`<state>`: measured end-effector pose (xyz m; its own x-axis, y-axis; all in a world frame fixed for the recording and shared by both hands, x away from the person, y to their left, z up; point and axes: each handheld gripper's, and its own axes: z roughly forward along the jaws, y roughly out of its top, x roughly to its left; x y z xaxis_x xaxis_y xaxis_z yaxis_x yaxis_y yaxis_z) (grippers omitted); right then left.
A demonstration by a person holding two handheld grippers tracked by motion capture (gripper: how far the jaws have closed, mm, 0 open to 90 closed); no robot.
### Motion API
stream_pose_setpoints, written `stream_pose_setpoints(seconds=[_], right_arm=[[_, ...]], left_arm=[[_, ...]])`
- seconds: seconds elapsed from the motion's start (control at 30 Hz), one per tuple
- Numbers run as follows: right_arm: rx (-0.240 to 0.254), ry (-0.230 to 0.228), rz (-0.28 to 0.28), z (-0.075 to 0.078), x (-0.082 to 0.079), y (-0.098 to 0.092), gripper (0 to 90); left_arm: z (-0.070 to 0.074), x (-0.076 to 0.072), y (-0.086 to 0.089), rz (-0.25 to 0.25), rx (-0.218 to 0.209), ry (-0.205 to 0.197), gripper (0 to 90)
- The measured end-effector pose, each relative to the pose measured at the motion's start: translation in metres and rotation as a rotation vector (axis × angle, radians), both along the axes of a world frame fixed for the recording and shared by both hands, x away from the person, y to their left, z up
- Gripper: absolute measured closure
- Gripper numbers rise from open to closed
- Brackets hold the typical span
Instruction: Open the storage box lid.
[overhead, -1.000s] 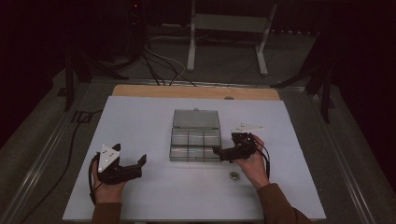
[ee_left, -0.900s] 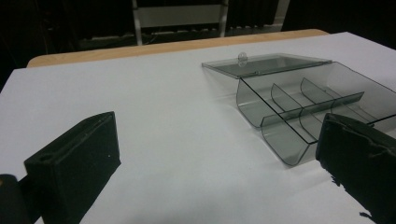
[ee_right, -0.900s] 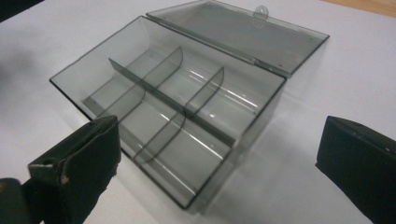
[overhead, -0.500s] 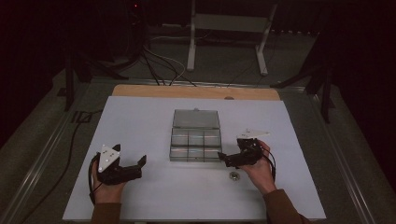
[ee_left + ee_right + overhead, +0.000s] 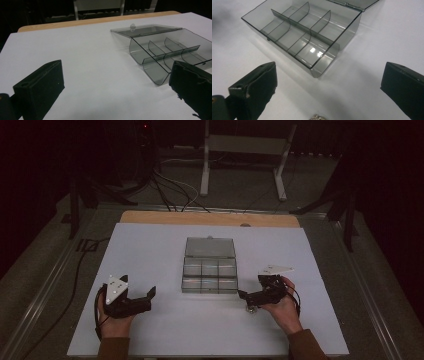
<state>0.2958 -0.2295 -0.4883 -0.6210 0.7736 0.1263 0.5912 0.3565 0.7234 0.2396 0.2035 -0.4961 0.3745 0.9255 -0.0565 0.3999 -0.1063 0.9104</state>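
**Small metal piece beside the open box**

The thing I'm after is a small silvery metal piece (image 5: 250, 308), shiny and knobbly at its top, lying flat on the white tabletop toward the near edge, right of middle. It sits just off the near right corner of the clear grey compartment box (image 5: 210, 270), apart from it. That box stands open at the tabletop's middle, lid laid flat toward the far edge, its 6 compartments in 2 rows.

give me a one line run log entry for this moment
right gripper: open, over small metal piece | left gripper: open, idle on table | compartment box: lid open, empty
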Motion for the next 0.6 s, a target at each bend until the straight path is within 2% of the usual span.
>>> stream_pose_setpoints(seconds=[0.17, 0.33, 0.43, 0.6], right_arm=[[-0.004, 0.007, 0.002, -0.002, -0.005, -0.002, 0.1], [0.002, 0.002, 0.004, -0.002, -0.011, -0.006, 4.8], [-0.008, 0.002, 0.013, -0.003, -0.015, -0.007, 7.0], [-0.026, -0.001, 0.039, -0.004, -0.022, -0.010, 15.5]], left_arm=[[0.000, 0.000, -0.001, -0.002, 0.001, -0.001, 1.5], [0.000, 0.000, -0.001, 0.001, 0.003, -0.001, 1.5], [0.000, 0.000, -0.001, 0.001, 0.002, -0.001, 1.5], [0.000, 0.000, -0.001, -0.003, 0.006, 0.000, 1.5]])
